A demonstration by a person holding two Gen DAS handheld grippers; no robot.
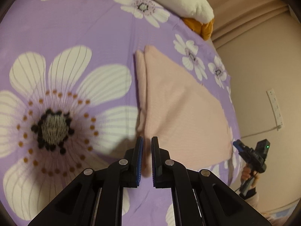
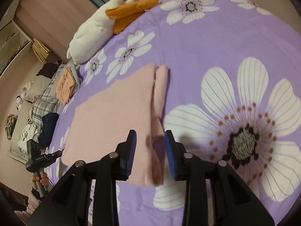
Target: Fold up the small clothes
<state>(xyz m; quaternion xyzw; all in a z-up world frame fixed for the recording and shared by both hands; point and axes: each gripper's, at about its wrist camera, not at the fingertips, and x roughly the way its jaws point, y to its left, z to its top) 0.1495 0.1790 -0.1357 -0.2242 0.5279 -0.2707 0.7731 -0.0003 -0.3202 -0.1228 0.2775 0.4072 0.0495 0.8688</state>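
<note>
A pale pink garment (image 1: 180, 109) lies folded flat on the purple flowered bedspread (image 1: 90, 28); it also shows in the right wrist view (image 2: 112, 116). My left gripper (image 1: 147, 141) hovers over its near folded edge, its jaws a narrow gap apart with nothing between them. My right gripper (image 2: 150, 135) is open over the garment's folded edge, on either side of it but apart from the cloth. Each gripper shows in the other's view: the right one (image 1: 250, 154) off the bed's edge, the left one (image 2: 41, 156) at lower left.
A white plush toy (image 2: 92, 32) with an orange cloth (image 2: 129, 11) lies at the bed's far edge. A peach garment (image 2: 64, 86) sits on plaid fabric (image 2: 45, 101) beside a dark blue cloth (image 2: 47, 130). Beige curtains (image 1: 244, 9) hang beyond the bed.
</note>
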